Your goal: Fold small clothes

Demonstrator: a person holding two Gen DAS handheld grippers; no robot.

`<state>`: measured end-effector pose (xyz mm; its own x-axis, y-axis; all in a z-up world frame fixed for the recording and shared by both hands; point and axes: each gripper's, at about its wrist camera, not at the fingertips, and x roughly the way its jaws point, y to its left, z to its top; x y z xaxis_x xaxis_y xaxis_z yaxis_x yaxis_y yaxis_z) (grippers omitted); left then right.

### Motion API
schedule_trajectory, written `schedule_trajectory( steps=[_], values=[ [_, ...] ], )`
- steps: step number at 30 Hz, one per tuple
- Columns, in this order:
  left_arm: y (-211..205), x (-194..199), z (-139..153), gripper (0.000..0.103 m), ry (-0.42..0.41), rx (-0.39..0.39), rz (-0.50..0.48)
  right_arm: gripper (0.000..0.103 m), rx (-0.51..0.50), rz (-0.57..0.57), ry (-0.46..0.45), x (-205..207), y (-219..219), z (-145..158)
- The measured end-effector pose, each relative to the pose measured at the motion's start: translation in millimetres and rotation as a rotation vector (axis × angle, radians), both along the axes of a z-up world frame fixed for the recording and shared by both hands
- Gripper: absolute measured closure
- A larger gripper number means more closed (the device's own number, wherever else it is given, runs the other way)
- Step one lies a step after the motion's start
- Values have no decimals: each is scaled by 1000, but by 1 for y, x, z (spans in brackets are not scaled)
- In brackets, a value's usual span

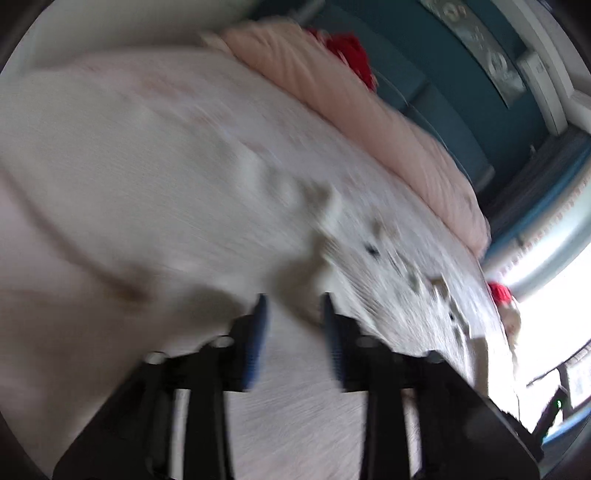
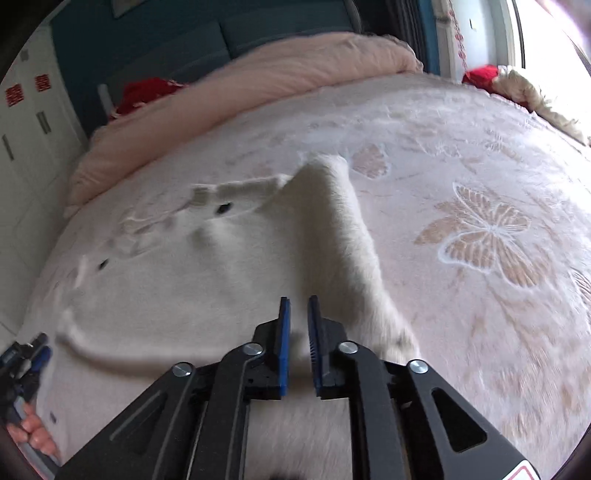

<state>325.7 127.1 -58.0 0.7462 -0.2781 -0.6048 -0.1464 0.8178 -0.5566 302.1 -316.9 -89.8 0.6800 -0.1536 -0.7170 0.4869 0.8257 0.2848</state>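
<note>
Early in the fold, by the look of it: a small cream top spread out on the bed, not yet neat, with one sleeve lifted up in a long ridge toward the far side. Two dark buttons near the collar. Right tongs low over the cloth, blue pads a small way apart, nothing pinched between them. Left tongs also parted, wider, holding nothing, pointed at the same cream cloth; very blurry picture there, so hard to tell if touching the cloth or just above it. Left tongs also peeking in at the far left edge of the right view, with fingers wrapped round the handle. Next move, probably: close on the edge of the cloth or the sleeve, lift it, carry it across the middle, lay it flat. Needs a soft pinch on just the top, not the cover under it. Pale pink bed cover with a big butterfly sewn in. Pink rolled quilt along the far end, something red tucked behind it. Dark blue headboard at the back, white cupboard doors at the left, bright window at the right.
</note>
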Motion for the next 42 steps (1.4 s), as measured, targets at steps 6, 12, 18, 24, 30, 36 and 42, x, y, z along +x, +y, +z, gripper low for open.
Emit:
schedule_trajectory(
  steps=[6, 12, 18, 24, 30, 36, 42],
  values=[
    [165, -24, 24, 20, 53, 71, 328, 57, -101, 53, 67, -24, 48, -26],
    [308, -9, 5, 19, 221, -20, 663, 52, -166, 55, 101, -16, 52, -33],
    [314, 24, 1, 93, 227, -15, 618, 50, -189, 51, 102, -21, 63, -32],
    [253, 33, 68, 94, 61, 150, 479, 49, -196, 46, 95, -21, 65, -35],
    [73, 39, 150, 93, -164, 166, 89, 48, -178, 43, 81, -20, 63, -36],
    [-111, 24, 94, 85, -46, 103, -239, 48, -156, 44, 70, -20, 60, -37],
    [-117, -40, 16, 45, 92, 68, -112, 41, -65, 77, 31, -23, 49, -32]
  ],
)
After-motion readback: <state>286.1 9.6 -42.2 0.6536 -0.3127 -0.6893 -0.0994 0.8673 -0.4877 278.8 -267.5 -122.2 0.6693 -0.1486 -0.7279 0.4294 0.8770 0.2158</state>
